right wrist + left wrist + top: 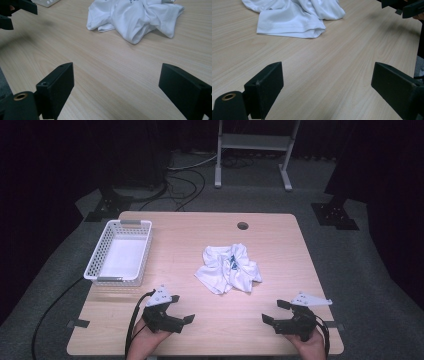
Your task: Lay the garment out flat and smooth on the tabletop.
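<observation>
High view: crumpled white shirt (228,268) lies near the middle of the wooden table (280,235), small blue print showing on it. White basket (120,252) sits at the table's left side, well apart from the shirt. Left tongs (182,309) and right tongs (270,311) sit near the front edge, each in a hand, tips turned toward each other, both well short of the shirt, both spread apart with nothing between. Cables trail off the left side to the dark floor; a grey stand is at the back. Left gripper view: own jaws wide apart over bare wood, the shirt's hemmed edge (294,25) ahead at top, right tongs (404,6) peeking in at the top right corner. Right gripper view: jaws wide apart, empty; the shirt (135,17) ahead with folds clear, left tongs (15,12) at top left, a bit of the basket (47,2) at the top edge.
</observation>
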{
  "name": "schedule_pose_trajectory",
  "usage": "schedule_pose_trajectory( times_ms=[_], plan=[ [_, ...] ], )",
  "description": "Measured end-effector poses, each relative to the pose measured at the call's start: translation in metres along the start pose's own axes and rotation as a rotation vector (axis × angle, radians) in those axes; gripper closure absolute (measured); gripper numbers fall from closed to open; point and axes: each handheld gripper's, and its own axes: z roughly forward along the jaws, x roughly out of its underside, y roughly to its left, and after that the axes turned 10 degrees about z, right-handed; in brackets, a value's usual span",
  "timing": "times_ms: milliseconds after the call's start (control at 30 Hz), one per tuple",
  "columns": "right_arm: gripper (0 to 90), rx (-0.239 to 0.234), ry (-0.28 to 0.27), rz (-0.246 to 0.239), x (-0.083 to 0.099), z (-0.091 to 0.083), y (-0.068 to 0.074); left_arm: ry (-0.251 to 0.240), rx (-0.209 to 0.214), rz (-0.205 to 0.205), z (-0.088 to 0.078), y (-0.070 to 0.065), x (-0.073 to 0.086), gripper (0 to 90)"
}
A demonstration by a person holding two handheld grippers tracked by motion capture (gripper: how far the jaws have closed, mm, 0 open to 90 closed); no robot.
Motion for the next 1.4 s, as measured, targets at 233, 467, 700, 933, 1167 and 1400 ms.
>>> schedule_pose_trajectory(
  times_ms=[233, 467, 700, 933, 1167, 1400],
  plan=[
    [12.5, -0.003, -0.004, -0.011, -0.003, -0.001, 0.005, 0.004, 0.013, 0.011, 0.002, -0.005, 0.000, 9.7],
    [12.5, 0.001, -0.001, -0.021, -0.007, -0.004, 0.006, -0.001, 0.016, 0.016, 0.002, -0.007, -0.002, 9.7],
    [12.5, -0.001, 0.010, -0.034, -0.016, 0.001, 0.006, 0.001, 0.022, 0.023, 0.002, -0.007, -0.002, 9.7],
    [12.5, -0.005, 0.035, -0.057, -0.035, 0.019, 0.005, 0.004, 0.033, 0.026, 0.002, -0.007, 0.000, 9.7],
    [12.5, -0.020, 0.050, -0.070, -0.054, 0.040, 0.006, 0.005, 0.042, 0.024, 0.002, -0.006, 0.002, 9.7],
    [12.5, -0.031, 0.079, -0.090, -0.068, 0.058, 0.008, 0.001, 0.039, 0.022, -0.001, -0.004, 0.003, 9.7]
  ],
)
